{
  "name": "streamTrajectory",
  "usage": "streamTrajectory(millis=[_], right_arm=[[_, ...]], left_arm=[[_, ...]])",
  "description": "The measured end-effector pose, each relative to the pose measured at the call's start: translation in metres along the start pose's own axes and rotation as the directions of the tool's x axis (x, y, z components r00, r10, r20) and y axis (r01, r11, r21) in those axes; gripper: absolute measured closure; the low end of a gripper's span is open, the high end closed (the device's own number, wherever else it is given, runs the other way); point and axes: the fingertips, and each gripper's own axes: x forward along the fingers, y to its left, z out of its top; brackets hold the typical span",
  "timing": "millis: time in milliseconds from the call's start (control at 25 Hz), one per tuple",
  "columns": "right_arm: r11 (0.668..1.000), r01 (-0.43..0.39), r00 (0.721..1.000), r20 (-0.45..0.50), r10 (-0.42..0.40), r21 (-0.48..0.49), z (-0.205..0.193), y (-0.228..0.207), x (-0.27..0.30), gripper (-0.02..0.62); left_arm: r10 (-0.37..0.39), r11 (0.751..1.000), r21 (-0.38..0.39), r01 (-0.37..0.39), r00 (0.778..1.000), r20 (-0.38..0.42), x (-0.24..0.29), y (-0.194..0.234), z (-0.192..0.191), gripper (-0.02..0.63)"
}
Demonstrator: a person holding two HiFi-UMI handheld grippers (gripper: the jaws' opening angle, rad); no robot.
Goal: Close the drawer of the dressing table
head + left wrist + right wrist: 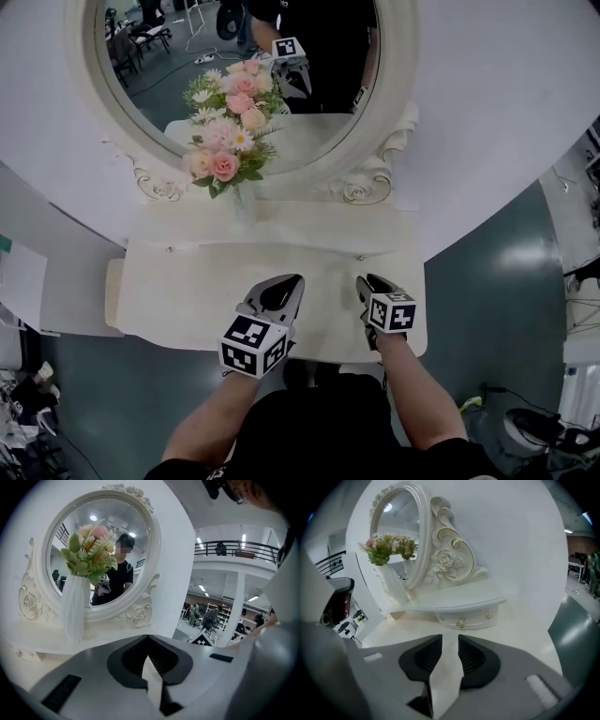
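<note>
The white dressing table (178, 291) fills the middle of the head view, its oval mirror (323, 122) standing at the back. In the right gripper view a small drawer front (473, 619) with gold knobs sits under the raised shelf, and it looks pushed in level with its case. My left gripper (289, 281) hovers over the front of the tabletop, and its fingertips meet with nothing between them (147, 638). Just to its right, my right gripper (368, 281) points at the drawer from a short way off. Its jaws (450, 638) stand a little apart and are empty.
A white vase of pink and white flowers (225, 141) stands on the raised shelf left of centre, in front of the mirror. Grey-green floor (487, 300) lies to the right of the table. Cables and gear (534, 427) lie on the floor at the lower right.
</note>
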Motion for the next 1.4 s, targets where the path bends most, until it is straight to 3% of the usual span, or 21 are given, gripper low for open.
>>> streamTrajectory(millis=[280,760,1120,1280,1400], right_arm=[[0.997,-0.028,0.998,0.06,0.032,-0.075,0.005,0.044,-0.046,0.495],[0.99,-0.053,0.973,0.218,0.08,-0.127,0.048,0.097,-0.131,0.562],[0.99,-0.056,0.94,0.328,0.097,-0.133,0.073,0.09,-0.184,0.584],[0.981,-0.072,0.921,0.365,0.135,-0.179,0.086,0.084,-0.21,0.584],[0.977,-0.041,0.903,0.411,0.125,-0.208,0.099,0.071,-0.233,0.584]], left_arm=[[-0.053,0.996,0.067,0.051,0.998,0.029,-0.037,-0.004,0.003,0.598],[-0.086,0.993,0.092,0.079,0.993,0.08,-0.071,-0.009,0.009,0.6],[-0.061,0.994,0.094,0.053,0.994,0.093,-0.066,-0.026,0.014,0.6],[-0.04,0.996,0.084,0.029,0.99,0.138,-0.064,-0.041,0.028,0.6],[-0.03,0.996,0.085,0.016,0.986,0.165,-0.062,-0.056,0.04,0.6]])
